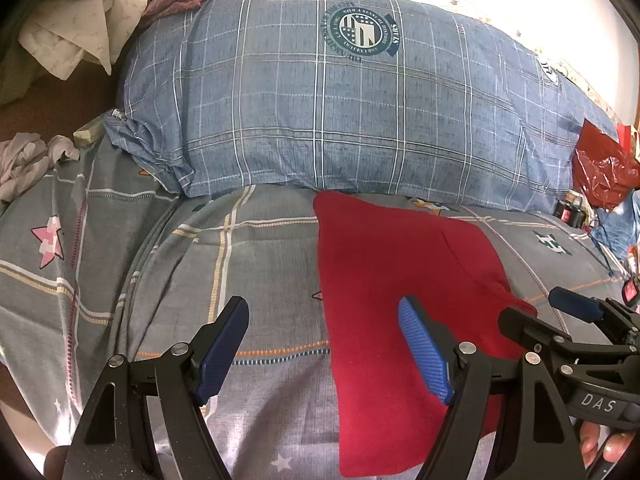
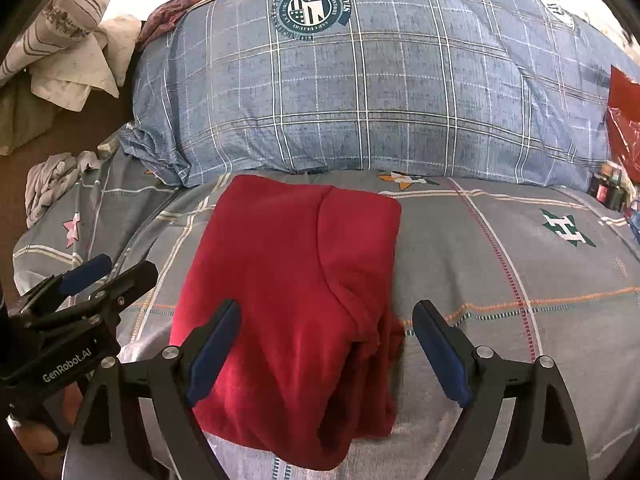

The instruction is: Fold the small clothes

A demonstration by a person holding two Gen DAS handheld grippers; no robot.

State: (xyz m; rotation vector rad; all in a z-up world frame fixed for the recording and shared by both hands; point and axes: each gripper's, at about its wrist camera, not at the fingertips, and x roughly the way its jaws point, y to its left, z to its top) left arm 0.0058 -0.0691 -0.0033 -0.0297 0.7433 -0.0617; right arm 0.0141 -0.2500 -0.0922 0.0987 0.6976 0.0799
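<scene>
Garment near edge cut off by frame.

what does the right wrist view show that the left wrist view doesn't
Only the right wrist view shows the whole folded red garment, right edge included, framed by the open right gripper, and a striped roll of cloth at top left.

Only the left wrist view shows the open left gripper head-on, its right finger over the garment's left part, and more of the bed cover's left side with the large pink star.

Both show the blue plaid pillow, the grey patterned bed cover, the crumpled grey cloth and the red plastic bag.
</scene>
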